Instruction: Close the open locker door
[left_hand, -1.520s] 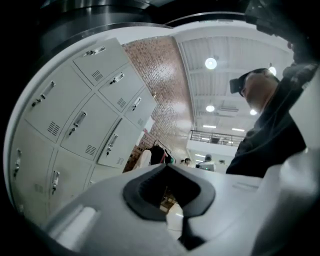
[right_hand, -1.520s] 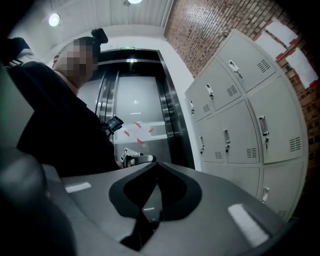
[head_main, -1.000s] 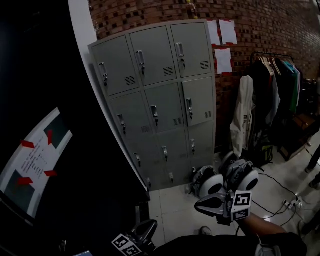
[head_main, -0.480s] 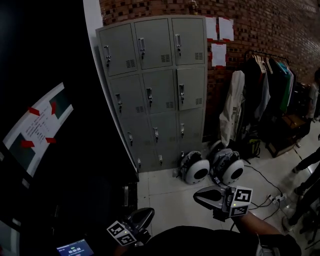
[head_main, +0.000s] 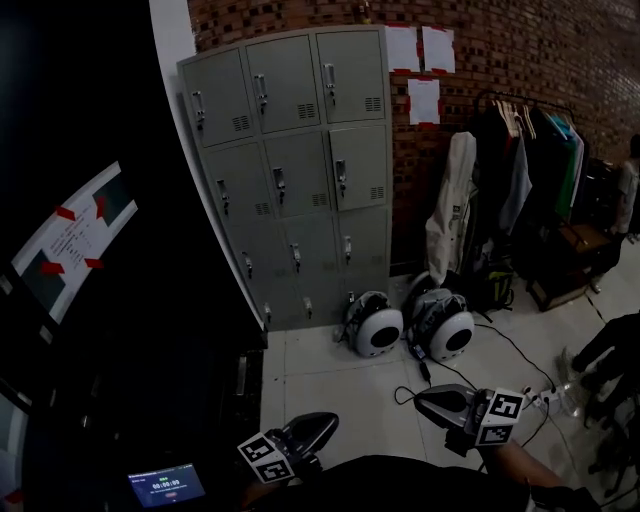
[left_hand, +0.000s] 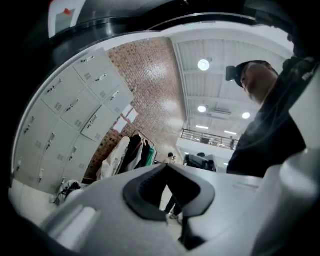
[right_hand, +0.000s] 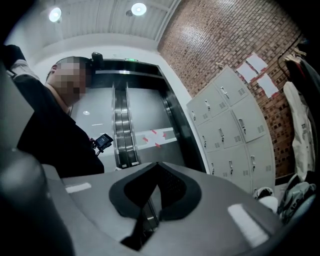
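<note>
Grey locker bank (head_main: 290, 170) stands against a brick wall at 12 o'clock, well away from the person. Its doors look flush or nearly so. The right-hand door in the second row (head_main: 360, 167) may sit slightly proud, though that is hard to confirm from here.

The left gripper (head_main: 318, 428) at 6 o'clock and the right gripper (head_main: 432, 402) at 5 o'clock are held low, each with its jaws pressed together on nothing.

If that door is ajar, closing it well means stepping close and pushing flat on the handle edge until it seats.
</note>
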